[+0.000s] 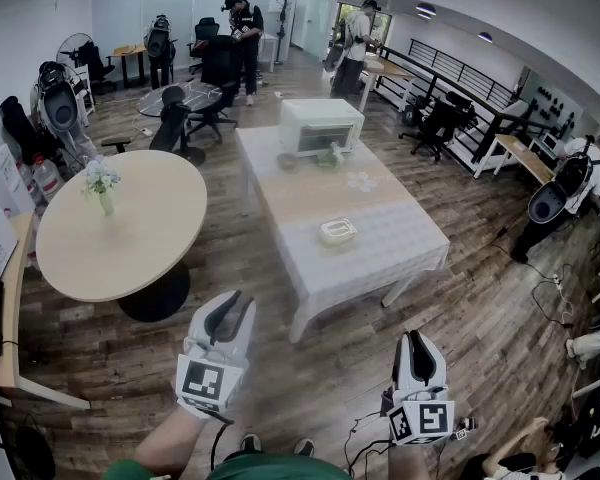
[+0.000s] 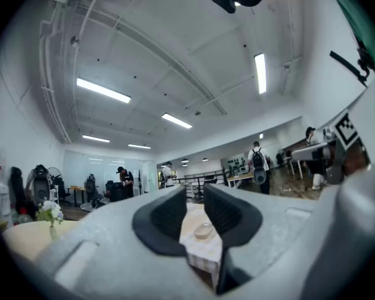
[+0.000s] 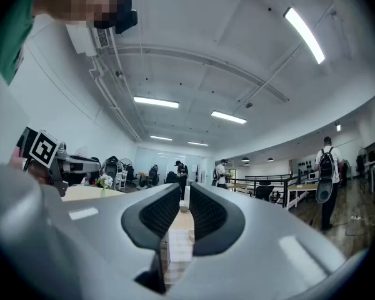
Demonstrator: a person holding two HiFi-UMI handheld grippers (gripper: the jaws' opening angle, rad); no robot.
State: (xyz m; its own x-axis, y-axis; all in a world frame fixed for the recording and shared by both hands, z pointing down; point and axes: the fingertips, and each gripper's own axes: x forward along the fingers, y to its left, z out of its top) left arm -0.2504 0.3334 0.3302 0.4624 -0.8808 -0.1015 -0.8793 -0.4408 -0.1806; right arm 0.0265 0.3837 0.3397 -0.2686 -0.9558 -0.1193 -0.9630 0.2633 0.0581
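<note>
**Left tool** (image 1: pixel 236 303): grey body, black ribbed pads. The jaws stand a narrow way apart with nothing between them. It is held low over the dark wood-plank floor (image 1: pixel 280 373) and aimed at the near end of the long rectangular bench with pale wood top and white checked cloth (image 1: pixel 380 258).

**Right tool** (image 1: pixel 417 338): same build, jaws likewise narrowly parted and empty. It is held low off the same near end.

**Small shallow pale dish** (image 1: pixel 337 231): lies on the checked cloth toward the near end, well apart from both tools. In the left gripper view it shows far off through the gap between the jaws.

**White box-shaped oven** (image 1: pixel 321 125): stands at the far end of that bench, with a few small items before it, too small to tell.

**Step, as judged:** approach — both tools empty, nothing touched. A reach for the dish would call for closing on the near edge first, then parting the jaws wider than the dish's rim.

**Room:**
- Open floor lies between the tools and the near edge.
- A round pale-wood bench (image 1: pixel 130 238) with a flower vase (image 1: pixel 103 193) stands to the left, well apart.
- Loose cables (image 1: pixel 365 430) lie on the floor beside the right tool — a snag risk underfoot.
- People stand well off at the far end.
</note>
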